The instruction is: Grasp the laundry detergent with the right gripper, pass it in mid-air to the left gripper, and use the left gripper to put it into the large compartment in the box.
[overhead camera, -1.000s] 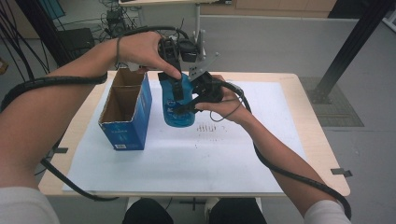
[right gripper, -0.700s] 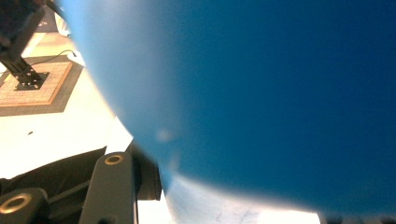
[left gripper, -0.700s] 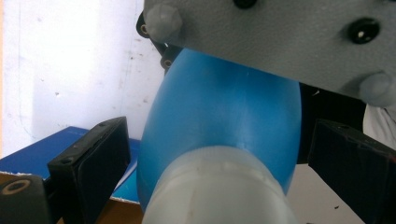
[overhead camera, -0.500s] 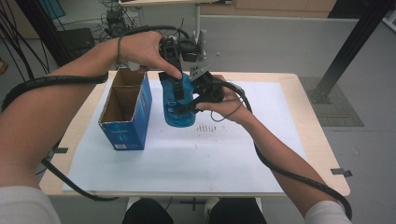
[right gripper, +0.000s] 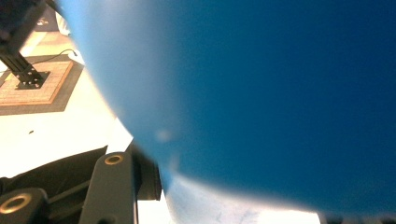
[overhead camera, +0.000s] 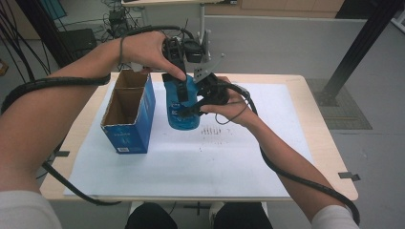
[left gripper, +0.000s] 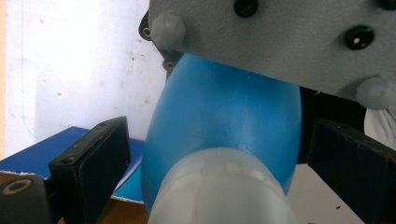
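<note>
A blue plastic bottle point(overhead camera: 183, 113) with a pale cap point(left gripper: 224, 191) is held upright just above the white sheet at the table's middle. My right gripper point(overhead camera: 197, 103) comes in from the right and is shut on the bottle's body; in the right gripper view the blue wall point(right gripper: 261, 88) presses against its left finger point(right gripper: 114, 186). My left gripper point(overhead camera: 179, 90) points down over the bottle's top. Its two fingers point(left gripper: 95, 161) stand either side of the cap with a gap on each side, so it is open.
An open blue cardboard box point(overhead camera: 128, 113) stands upright just left of the bottle. A white paper sheet point(overhead camera: 191, 162) covers most of the wooden table point(overhead camera: 329, 157). Cables trail from both grippers over the table's front edge.
</note>
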`<state>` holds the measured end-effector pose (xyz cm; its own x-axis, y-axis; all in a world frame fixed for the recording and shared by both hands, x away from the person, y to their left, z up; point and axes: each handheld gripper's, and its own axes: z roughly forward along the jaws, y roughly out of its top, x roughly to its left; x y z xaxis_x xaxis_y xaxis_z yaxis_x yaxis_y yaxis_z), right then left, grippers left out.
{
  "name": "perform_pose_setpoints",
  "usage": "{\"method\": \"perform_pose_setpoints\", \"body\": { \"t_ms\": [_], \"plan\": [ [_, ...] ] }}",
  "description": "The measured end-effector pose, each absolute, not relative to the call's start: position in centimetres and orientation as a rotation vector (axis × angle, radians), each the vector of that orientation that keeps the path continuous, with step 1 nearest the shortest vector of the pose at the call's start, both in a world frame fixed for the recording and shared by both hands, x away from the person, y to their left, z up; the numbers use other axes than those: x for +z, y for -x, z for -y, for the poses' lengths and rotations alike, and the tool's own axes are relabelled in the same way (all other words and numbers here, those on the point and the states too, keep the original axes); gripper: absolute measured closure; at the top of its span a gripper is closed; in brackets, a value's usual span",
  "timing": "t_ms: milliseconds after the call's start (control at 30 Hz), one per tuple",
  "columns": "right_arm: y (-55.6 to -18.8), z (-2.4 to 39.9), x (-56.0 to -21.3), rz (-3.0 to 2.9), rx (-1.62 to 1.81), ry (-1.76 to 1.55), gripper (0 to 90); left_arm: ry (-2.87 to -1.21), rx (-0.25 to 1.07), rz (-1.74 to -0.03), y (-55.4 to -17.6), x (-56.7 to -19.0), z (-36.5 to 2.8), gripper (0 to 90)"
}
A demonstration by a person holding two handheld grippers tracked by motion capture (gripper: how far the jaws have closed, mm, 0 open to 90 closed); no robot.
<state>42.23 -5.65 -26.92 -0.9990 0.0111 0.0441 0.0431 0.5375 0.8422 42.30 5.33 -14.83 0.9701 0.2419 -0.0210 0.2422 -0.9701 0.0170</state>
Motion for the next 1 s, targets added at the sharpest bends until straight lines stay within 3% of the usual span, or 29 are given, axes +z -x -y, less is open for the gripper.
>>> {"method": "perform_pose_setpoints", "body": {
  "t_ms": [400,1000],
  "plan": [
    [-42.19,5.49,-26.85,2.728,-1.495,0.043,43.7,-3.102,-0.026,-0.376,-42.24,-14.73,-5.39,9.6],
    [-42.06,5.26,-26.76,2.732,-1.513,0.002,43.6,-3.112,-0.041,-0.354,-42.20,-15.04,-5.46,31.1]
  ]
}}
